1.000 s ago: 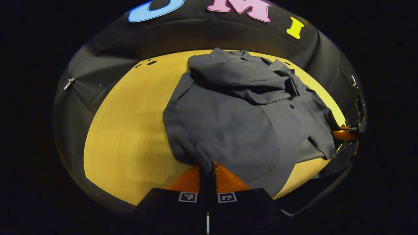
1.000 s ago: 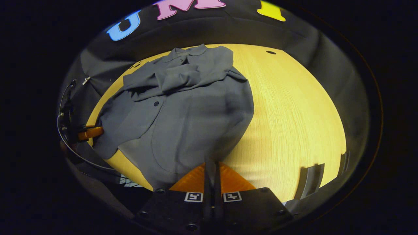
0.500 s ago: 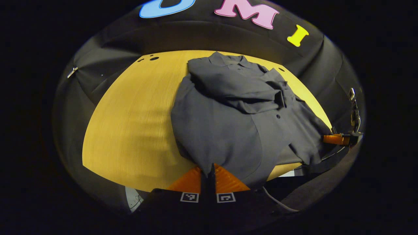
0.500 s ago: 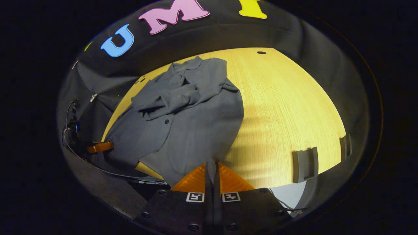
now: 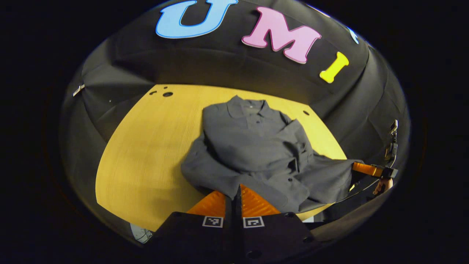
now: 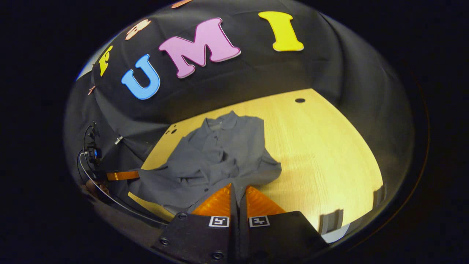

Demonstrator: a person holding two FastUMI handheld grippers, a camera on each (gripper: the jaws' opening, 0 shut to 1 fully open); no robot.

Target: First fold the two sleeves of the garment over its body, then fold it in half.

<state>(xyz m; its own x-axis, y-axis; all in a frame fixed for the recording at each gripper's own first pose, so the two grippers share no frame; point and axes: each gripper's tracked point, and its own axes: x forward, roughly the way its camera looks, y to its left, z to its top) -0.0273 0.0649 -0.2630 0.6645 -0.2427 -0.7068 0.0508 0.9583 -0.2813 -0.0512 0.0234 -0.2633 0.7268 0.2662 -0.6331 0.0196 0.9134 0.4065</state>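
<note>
Your left gripper (image 5: 234, 190) and right gripper (image 6: 237, 191) each pinch the grey shirt's (image 5: 253, 146) hem above the table (image 5: 139, 154).

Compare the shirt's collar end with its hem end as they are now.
On the shirt, the collar end lies flat on the wooden table at the far side; the hem end is lifted, pinched by the left claw and right claw. The collar end looks smooth, the hem end bunched. Both are grey.
</note>
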